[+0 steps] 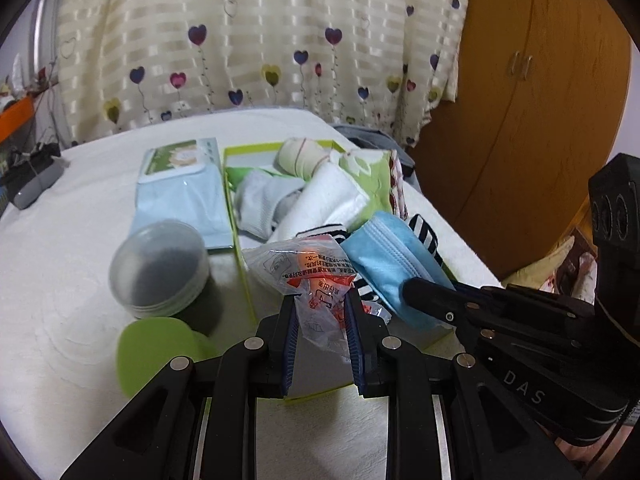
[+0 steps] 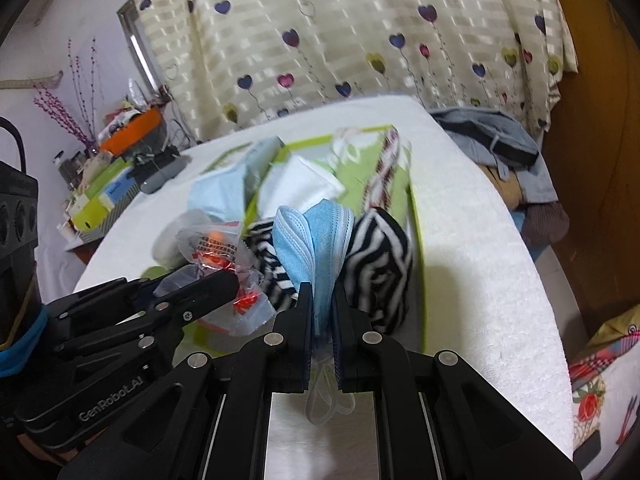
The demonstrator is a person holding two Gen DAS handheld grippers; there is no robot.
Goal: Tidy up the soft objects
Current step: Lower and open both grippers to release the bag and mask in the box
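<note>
while a white towel (image 1: pixel 60 280) covered the worktop, a green-rimmed box (image 1: pixel 245 280) lay on it, filled with a striped cloth (image 2: pixel 376 264), folded white cloths (image 1: pixel 320 200) and socks (image 1: pixel 260 200). a lidded round tub (image 1: pixel 160 268) stood just left of the box. the right gripper (image 2: pixel 323 304) had its jaws clamped on a blue face mask (image 2: pixel 316 248) above the box. the left gripper (image 1: pixel 320 312) pinched a crinkled clear packet (image 1: pixel 308 268) with red print beside it.

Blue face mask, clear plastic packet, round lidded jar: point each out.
blue face mask (image 2: pixel 316 240), right wrist view, pleated body above the clamping fingers.
clear plastic packet (image 1: pixel 308 268), left wrist view, printed crumpled middle.
round lidded jar (image 1: pixel 160 264), left wrist view, translucent lid top.
</note>
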